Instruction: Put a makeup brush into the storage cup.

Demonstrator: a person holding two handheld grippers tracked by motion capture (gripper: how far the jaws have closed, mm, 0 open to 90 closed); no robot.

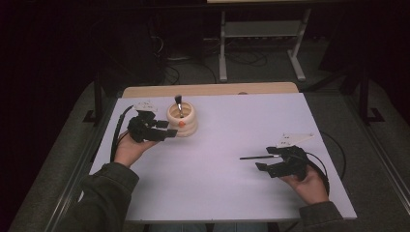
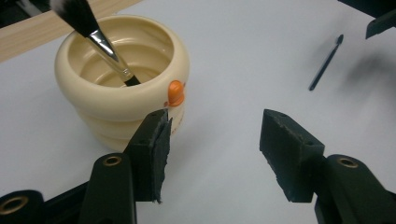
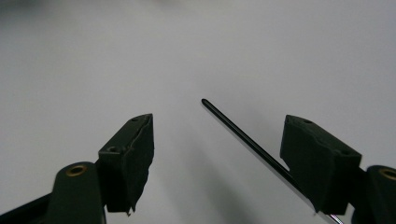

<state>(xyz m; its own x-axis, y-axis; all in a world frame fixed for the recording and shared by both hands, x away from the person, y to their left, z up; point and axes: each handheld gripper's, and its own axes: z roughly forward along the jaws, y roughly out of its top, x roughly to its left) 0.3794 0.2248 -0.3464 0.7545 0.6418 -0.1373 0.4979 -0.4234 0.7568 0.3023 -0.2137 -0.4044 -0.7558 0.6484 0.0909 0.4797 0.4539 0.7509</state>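
Now my right gripper [image 3: 217,154], fingers wide and empty, straddles the loose brush [image 3: 247,142], handle pointing away; left gripper [image 2: 212,154] gapes empty beside the pot [image 2: 116,100].

A white table top [image 1: 232,140] with a pale wooden strip [image 1: 208,90] along its far edge stands in a dim room. Beyond it, grey carpeted floor [image 1: 270,72], a grey metal table frame [image 1: 261,34], and tangled black cables [image 1: 183,67] lie in shadow.
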